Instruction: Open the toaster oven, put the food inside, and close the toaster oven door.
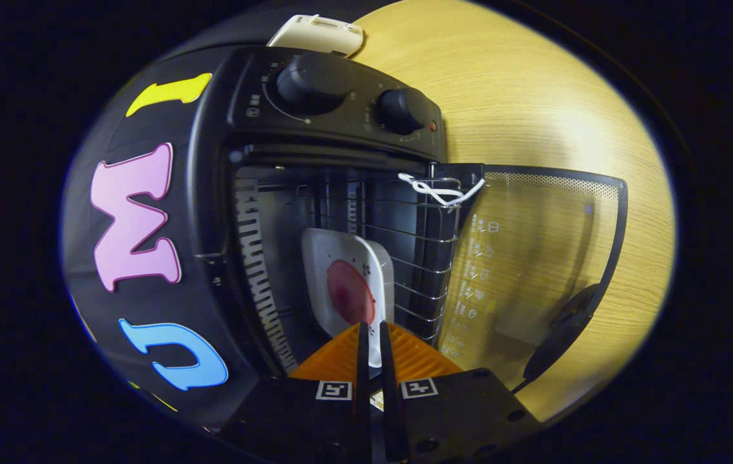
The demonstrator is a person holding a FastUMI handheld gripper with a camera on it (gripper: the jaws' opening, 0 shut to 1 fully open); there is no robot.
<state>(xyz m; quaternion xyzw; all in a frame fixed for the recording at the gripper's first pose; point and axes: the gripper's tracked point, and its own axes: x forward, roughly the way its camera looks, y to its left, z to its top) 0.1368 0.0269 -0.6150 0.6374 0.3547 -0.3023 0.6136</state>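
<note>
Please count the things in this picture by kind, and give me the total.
Toaster oven, door open: 1
Control knobs on it: 2
Wire rack: 1
White plate with red food, inside the oven: 1
White device behind the oven: 1
Gripper, fingers closed on the plate's edge: 1
Total: 7

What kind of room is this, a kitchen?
Probably a mock kitchen corner in a recording booth: a black toaster oven with its glass door open sits on a wooden table. The tongs pinch a white plate inside it.
</note>
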